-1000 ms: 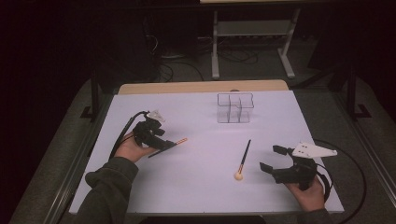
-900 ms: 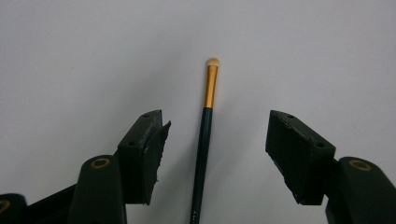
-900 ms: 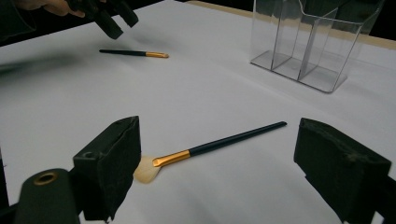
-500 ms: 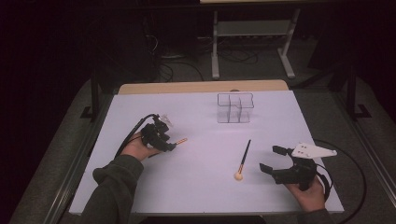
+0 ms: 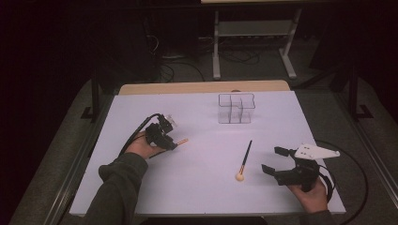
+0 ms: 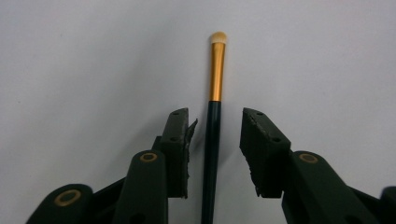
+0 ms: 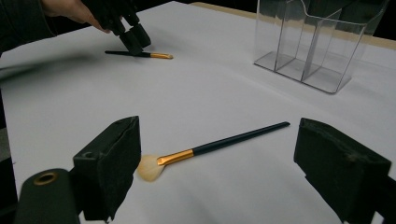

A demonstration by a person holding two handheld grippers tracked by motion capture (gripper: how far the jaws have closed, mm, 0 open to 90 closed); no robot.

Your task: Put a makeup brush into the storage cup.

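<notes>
Your left tongs have been closing around the small brush, pads not yet pressing; right tongs gape beside the fan brush; clear organizer upper centre, nothing blocking; the left gripper view alone shows the gap.

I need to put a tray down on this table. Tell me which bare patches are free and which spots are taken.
Free: the white table near its front edge between the two hands, and its far left corner, left of the clear organizer. Taken: the small brush between the left gripper pads, and the fan brush beside the right gripper.
</notes>
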